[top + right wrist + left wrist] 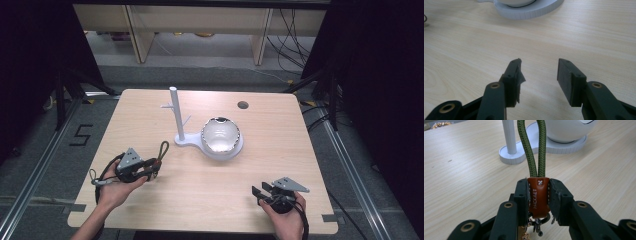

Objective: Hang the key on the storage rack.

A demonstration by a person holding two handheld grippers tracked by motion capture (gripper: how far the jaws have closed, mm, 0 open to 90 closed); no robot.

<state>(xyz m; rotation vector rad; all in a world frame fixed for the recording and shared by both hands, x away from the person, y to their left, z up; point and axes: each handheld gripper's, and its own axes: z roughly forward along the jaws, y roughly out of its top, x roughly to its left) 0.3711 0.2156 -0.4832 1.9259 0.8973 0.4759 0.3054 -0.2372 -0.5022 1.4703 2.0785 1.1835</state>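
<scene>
Left gripper (pixel 539 195) was clamped on the keychain's (pixel 159 156) leather tab, cord loop pointing toward the white stand (pixel 176 114). Right gripper (pixel 539 75) idle w/ jaws apart. Carry step, prob.; next: loop over a peg.

You had a light wooden table (pixel 150 115) before you, with a round cable hole (pixel 243 105) near its far right edge. Beyond the table stood pale wooden shelving (pixel 200 25), and black cables (pixel 292 35) trailed over the grey floor (pixel 125 70). A "5" (pixel 81 135) was taped on the floor at the left.
</scene>
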